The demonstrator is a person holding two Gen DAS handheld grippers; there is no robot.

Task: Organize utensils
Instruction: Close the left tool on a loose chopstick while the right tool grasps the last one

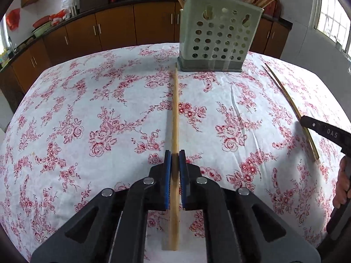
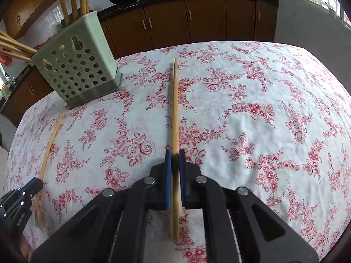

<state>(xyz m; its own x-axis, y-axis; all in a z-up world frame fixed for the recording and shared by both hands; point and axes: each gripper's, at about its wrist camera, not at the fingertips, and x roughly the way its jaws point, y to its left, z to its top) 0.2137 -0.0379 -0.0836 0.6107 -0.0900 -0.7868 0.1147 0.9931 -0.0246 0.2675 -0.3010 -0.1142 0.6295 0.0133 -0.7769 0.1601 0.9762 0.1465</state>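
Two wooden chopsticks lie on the floral tablecloth. My left gripper (image 1: 175, 154) is shut on one chopstick (image 1: 174, 114), whose far tip reaches the base of the pale green perforated holder (image 1: 219, 37). My right gripper (image 2: 175, 153) is shut on the other chopstick (image 2: 174, 100), which points toward the far table edge. In the left wrist view the right gripper (image 1: 307, 122) shows at the right edge on its chopstick (image 1: 283, 94). In the right wrist view the left gripper (image 2: 36, 185) shows at the lower left on its chopstick (image 2: 49, 149). The holder (image 2: 76, 70) has several chopsticks standing in it.
The table (image 1: 87, 100) is covered by a white cloth with red roses. Brown kitchen cabinets (image 1: 114, 28) with a dark counter run behind it, bearing woks and bottles. A hand (image 1: 343, 184) grips the right tool's handle at the edge of the left wrist view.
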